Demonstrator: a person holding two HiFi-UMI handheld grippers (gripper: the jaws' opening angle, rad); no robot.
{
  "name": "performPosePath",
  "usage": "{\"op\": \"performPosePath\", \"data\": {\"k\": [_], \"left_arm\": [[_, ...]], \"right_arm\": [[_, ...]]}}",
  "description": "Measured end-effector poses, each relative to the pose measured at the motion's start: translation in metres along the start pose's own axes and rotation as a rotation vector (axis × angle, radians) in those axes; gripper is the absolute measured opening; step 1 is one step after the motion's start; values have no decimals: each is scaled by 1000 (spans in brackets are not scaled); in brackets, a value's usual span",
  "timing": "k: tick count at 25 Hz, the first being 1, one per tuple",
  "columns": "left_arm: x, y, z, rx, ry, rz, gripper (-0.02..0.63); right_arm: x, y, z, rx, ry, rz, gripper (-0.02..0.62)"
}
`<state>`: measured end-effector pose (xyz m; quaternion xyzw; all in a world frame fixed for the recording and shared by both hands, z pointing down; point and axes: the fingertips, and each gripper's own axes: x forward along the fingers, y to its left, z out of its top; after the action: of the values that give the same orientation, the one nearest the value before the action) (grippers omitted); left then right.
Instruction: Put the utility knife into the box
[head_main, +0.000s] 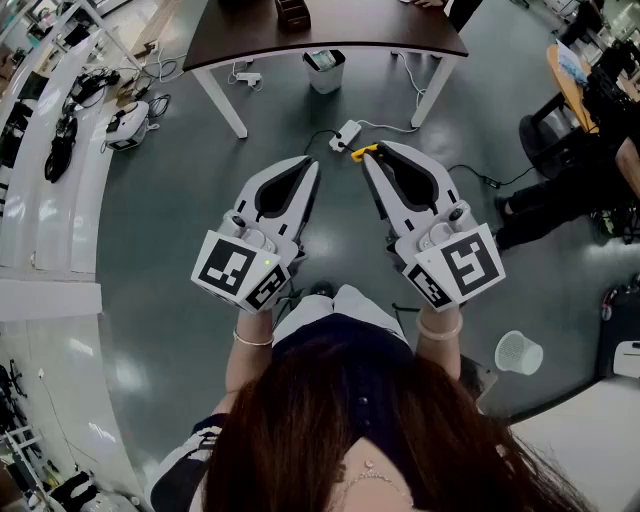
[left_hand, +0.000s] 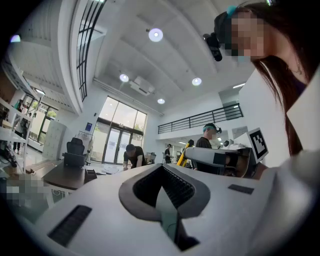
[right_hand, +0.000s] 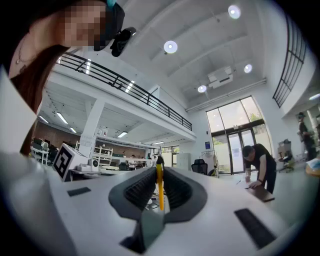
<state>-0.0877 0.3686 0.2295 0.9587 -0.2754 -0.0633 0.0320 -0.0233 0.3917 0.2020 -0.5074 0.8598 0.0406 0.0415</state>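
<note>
One dark table (head_main: 330, 25) stands beyond the grey floor (head_main: 160, 220). Nearer me I see both grippers side by side: the left gripper (head_main: 312, 165) with jaws pressed together on nothing, the right gripper (head_main: 372, 155) clamped on the utility knife (head_main: 360, 152) — a thin yellow sliver poking past its tips.
</note>
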Motion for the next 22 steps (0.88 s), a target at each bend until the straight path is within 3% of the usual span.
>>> {"op": "performPosePath", "data": {"k": [8,22], "left_arm": [[1,2,-3,4,6,-5,2],[45,7,-14,-11,8,9,2]], "right_arm": [[1,-3,-4,5,7,-12,57],[8,-49,-9,31,-23,14,57]]}}
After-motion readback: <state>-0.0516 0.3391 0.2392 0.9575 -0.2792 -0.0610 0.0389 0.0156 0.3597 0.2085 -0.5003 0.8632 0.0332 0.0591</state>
